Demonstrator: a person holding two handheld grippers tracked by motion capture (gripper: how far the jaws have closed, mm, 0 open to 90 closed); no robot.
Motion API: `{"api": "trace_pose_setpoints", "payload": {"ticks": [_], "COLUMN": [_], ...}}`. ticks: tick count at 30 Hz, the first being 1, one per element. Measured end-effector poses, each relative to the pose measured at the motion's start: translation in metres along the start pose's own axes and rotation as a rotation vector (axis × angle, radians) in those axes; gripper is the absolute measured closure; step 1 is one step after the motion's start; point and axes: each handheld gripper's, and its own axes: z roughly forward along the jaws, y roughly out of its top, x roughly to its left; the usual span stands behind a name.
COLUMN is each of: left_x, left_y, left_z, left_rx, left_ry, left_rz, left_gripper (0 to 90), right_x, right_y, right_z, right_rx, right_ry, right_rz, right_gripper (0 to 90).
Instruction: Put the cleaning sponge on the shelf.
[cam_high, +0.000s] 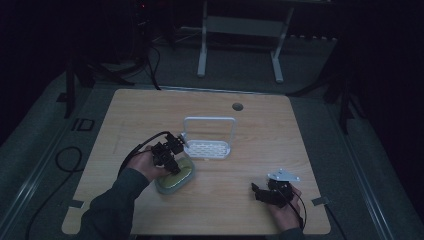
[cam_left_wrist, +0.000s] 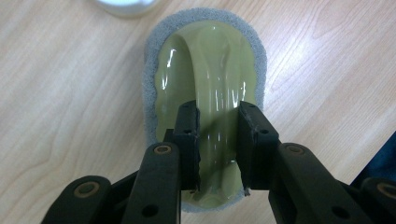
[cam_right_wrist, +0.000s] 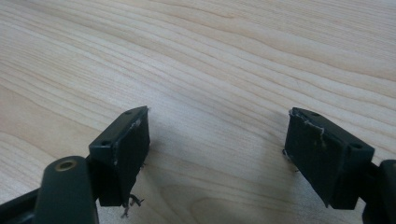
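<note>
Sponge (cam_left_wrist: 208, 70): oval, glossy olive-green top with raised central handle, grey foam rim; flat on desk (cam_high: 125, 120) beside white rack (cam_high: 209, 142). Left tool (cam_left_wrist: 217, 140) clamped on handle. Right tool (cam_right_wrist: 217, 154) jaws apart over bare desk.

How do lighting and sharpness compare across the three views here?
High view: dim and underexposed, room nearly black, table muted. Left gripper view: bright, glare streaks on the glossy green sponge handle, jaws straddling it. Right gripper view: well lit, wood grain crisp, near jaws slightly soft.
</note>
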Motion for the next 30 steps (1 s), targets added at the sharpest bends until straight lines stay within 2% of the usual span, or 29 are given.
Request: {"api": "trace_pose_setpoints", "payload": {"ticks": [15,20,30], "left_x": [-0.001,-0.003,-0.005], "left_y": [0.007,0.010,0.017], "left_z": [-0.004,-0.004,-0.005], "left_rx": [-0.028,-0.052,-0.084], "left_ry": [0.018,0.033,0.040], "left_rz": [0.052,0.095,0.121], "left_gripper": [71.7,71.7,71.8], "right_x": [0.000,0.000,0.000], "right_y": [0.000,0.000,0.000], "right_z": [0.000,0.000,0.000], "right_rx": [0.000,-0.001,-0.001], "right_ry": [0.000,0.000,0.000], "right_rz": [0.000,0.002,0.001], "right_gripper": [21.7,21.7,21.7]}}
